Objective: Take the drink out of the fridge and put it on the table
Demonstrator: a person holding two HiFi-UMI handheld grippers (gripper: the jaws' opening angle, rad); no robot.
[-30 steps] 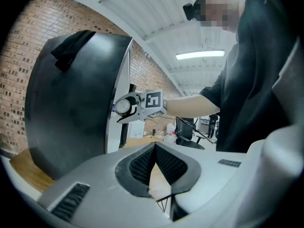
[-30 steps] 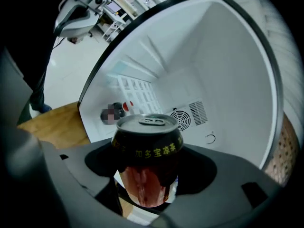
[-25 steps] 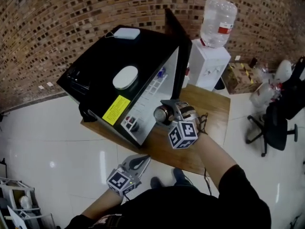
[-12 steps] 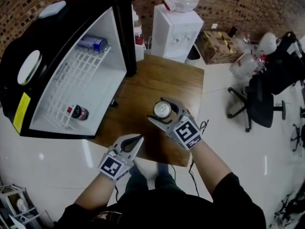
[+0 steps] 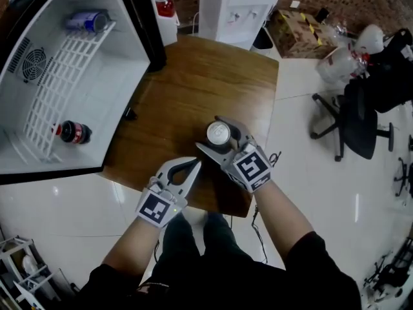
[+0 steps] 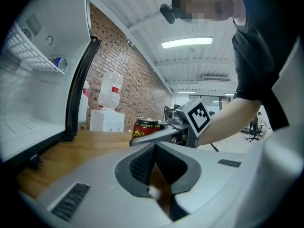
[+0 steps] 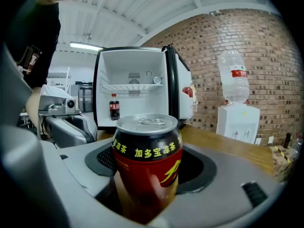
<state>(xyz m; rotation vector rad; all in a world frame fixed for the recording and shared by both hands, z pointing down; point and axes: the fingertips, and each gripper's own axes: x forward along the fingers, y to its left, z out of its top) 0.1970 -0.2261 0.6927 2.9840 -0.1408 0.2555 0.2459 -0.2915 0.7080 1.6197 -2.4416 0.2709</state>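
The can (image 5: 218, 133), earlier by the fridge (image 5: 97, 102), is now mid-frame, clamped in the right gripper (image 5: 208, 133); the left gripper (image 5: 195, 163) is closed and empty.

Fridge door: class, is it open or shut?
Open: the fridge shows its white inside, wire shelf and cola bottle; the black door stands swung aside.

I see the can (image 5: 218, 133), red and black with yellow lettering and a silver, unopened top. It stands upright between the fingers of my right gripper (image 5: 208, 134), over the near part of the wooden desk (image 5: 193, 76). At the desk's left, the white-lined fridge (image 5: 97, 99) stands open.
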